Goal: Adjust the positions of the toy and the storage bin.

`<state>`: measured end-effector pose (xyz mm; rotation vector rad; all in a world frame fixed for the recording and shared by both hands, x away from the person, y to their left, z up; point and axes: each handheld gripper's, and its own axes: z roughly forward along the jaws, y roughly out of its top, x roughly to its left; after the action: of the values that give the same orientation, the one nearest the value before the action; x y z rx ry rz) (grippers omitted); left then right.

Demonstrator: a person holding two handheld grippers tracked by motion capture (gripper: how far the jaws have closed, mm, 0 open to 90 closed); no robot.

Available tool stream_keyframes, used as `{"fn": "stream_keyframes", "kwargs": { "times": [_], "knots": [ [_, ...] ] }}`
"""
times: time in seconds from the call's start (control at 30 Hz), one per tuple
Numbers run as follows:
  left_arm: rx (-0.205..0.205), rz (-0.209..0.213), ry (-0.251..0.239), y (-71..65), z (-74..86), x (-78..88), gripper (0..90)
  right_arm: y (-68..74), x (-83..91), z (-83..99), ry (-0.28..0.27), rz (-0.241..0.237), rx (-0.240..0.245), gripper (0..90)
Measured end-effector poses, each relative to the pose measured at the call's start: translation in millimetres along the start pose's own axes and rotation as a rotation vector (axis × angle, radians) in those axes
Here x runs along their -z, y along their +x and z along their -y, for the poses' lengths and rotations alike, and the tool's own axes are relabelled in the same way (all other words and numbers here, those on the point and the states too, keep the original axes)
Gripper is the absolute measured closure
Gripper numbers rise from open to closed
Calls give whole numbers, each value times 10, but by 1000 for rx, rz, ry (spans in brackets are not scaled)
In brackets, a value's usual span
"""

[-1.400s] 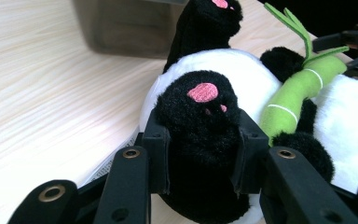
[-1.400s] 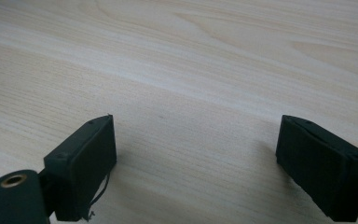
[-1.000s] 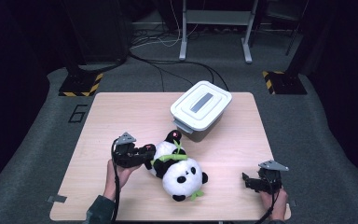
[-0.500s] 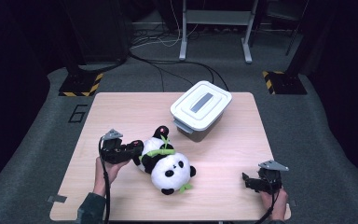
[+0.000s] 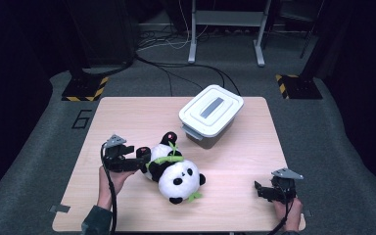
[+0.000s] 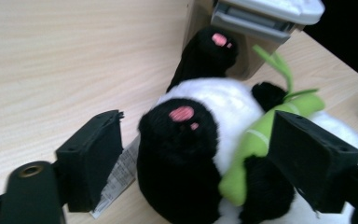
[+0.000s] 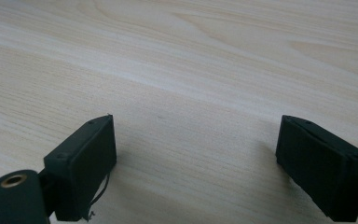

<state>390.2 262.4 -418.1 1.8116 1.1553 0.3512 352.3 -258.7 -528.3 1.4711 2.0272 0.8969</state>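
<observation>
The high view looks forward and down from above the near edge of the table (image 5: 127, 112). The left gripper view sits low and very close to the toy panda (image 6: 200, 154), facing the lidded box (image 6: 265, 14), both shared with the high view. The right gripper view looks closely down at bare tabletop.

Left gripper (image 5: 144, 159) fingers just opened wide; right gripper (image 5: 259, 190) fingers apart.

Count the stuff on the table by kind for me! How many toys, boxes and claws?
Toys: 1, the panda
Boxes: 1, the box with its lid on
Claws: 2, the left claw and the right claw
Total: 4
</observation>
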Motion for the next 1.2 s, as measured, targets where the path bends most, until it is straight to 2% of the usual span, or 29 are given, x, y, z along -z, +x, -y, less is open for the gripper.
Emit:
{"fn": "stream_keyframes", "kwargs": {
  "times": [0.03, 0.17, 0.27, 0.37, 0.47, 0.53, 0.57, 0.6, 0.63, 0.67, 0.73, 0.87, 0.9, 1.17, 1.2],
  "knots": [
    [-24, -4, -4, -38, -29, 22, 152, 0, 0, 0, 0, 0, 0, 113],
    [-59, 9, -8, -193, -97, 26, 130, 0, 0, 0, 0, 0, 0, 113],
    [-93, 30, 22, -344, -118, -64, 77, 1, 0, 0, 0, 0, 0, 113],
    [-116, 36, 45, -493, -100, -203, 73, 0, 0, 0, 0, 0, 0, 114],
    [-138, 37, 78, -598, -72, -343, 131, 0, 0, 0, 0, 0, 1, 114],
    [-145, 4, 99, -639, -51, -416, 218, 0, 0, 0, 0, 0, 0, 114],
    [-151, -18, 114, -648, -36, -454, 268, -1, 1, 1, 0, -1, 2, 115],
    [-151, -18, 114, -648, -36, -454, 321, -1, 1, 1, 0, -1, 2, 115],
    [-153, -39, 132, -633, -7, -502, 355, -1, 1, 1, 0, -1, 2, 115],
    [-153, -51, 129, -625, 15, -527, 385, -1, 1, 1, 0, -1, 2, 115],
    [-159, -51, 133, -607, 41, -535, 404, -1, 1, 1, 0, -1, 2, 115],
    [-219, -78, 159, -611, 74, -535, 467, -1, 1, 1, 0, -1, 2, 115],
    [-237, -78, 170, -605, 81, -529, 490, -1, 1, 1, 0, -1, 2, 116],
    [-273, -76, 144, -554, 160, -484, 627, -1, 1, 1, 0, 0, 1, 116],
    [-286, -73, 152, -544, 158, -469, 640, 0, 1, 1, -1, 0, 0, 116]
  ]
}}
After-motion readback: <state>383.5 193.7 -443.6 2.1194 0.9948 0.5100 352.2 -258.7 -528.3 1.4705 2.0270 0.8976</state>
